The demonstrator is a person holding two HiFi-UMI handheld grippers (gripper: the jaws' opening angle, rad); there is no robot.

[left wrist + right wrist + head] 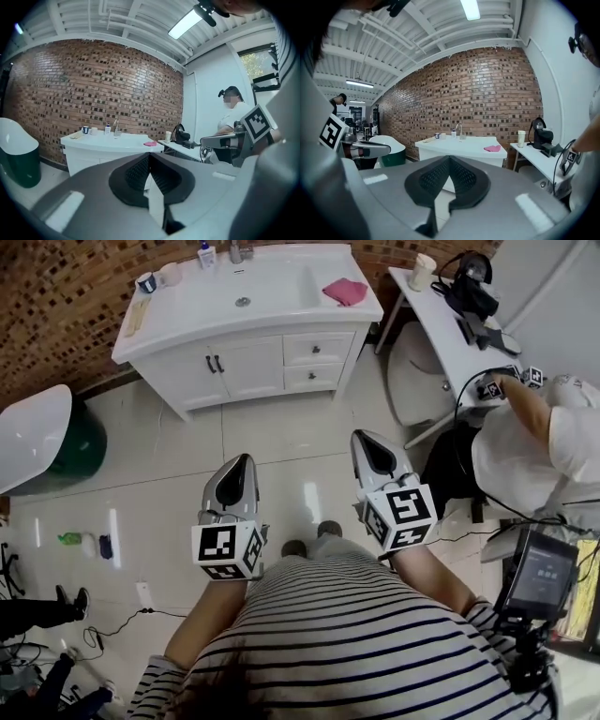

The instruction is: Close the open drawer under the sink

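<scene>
left gripper and right gripper both pressed together, empty; drawers well ahead of them

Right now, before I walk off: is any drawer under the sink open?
Shut: upper drawer and lower drawer both sit flush.

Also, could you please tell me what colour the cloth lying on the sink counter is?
Pink; the cloth shows best in the head view.
</scene>
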